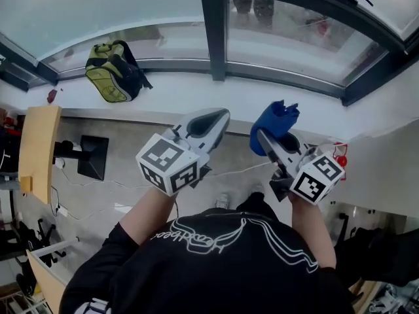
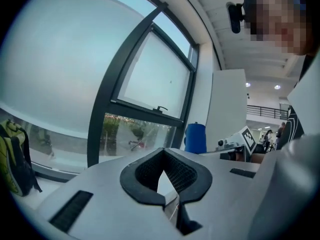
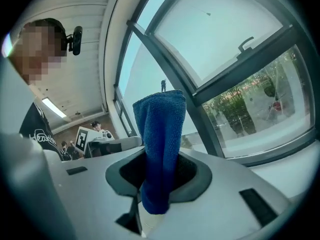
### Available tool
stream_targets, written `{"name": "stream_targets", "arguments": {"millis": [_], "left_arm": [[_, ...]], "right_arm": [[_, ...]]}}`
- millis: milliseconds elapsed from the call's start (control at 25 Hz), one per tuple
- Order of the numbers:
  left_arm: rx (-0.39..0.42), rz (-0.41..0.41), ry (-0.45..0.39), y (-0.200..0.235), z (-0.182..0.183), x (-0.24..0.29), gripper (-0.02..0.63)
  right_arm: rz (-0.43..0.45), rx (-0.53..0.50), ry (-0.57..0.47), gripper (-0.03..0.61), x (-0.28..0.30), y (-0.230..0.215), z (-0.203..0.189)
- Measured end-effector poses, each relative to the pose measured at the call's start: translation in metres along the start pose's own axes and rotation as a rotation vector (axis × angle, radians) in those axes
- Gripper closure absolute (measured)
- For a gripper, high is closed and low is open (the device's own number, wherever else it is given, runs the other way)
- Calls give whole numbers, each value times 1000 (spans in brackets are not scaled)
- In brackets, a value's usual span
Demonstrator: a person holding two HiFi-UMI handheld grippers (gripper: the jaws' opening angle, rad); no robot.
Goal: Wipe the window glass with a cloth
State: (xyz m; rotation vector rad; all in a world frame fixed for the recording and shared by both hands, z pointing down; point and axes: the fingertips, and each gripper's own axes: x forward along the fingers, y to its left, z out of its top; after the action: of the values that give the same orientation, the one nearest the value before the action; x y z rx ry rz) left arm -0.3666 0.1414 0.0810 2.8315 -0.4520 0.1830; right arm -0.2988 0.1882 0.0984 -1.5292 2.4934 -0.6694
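The window glass runs across the top of the head view, above a white sill. My right gripper is shut on a blue cloth, whose bunched end sticks out past the jaws toward the sill. In the right gripper view the cloth stands up between the jaws of that gripper, with the glass behind it. My left gripper is held beside it to the left, shut and holding nothing. The cloth also shows in the left gripper view.
A dark vertical frame bar divides the panes. A yellow-green backpack lies on the sill at left. A window handle sits on the right-hand pane's frame. A wooden tabletop stands at far left, and a white pillar rises beside the window.
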Motion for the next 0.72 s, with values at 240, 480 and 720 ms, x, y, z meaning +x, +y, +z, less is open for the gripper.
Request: {"name": "stream_targets", "arguments": {"millis": [240,480,720], "left_arm": [[-32,58,9,58,3,60,611],[-50,168,14,126,15,138,611],[-48,259,-28,187,35,208,611]], "right_arm": [[-12,-79,28,485,60,-84,25],[30,-119,28,485,136,-180,66],[68,-143,49,486,191,-250,84]]}}
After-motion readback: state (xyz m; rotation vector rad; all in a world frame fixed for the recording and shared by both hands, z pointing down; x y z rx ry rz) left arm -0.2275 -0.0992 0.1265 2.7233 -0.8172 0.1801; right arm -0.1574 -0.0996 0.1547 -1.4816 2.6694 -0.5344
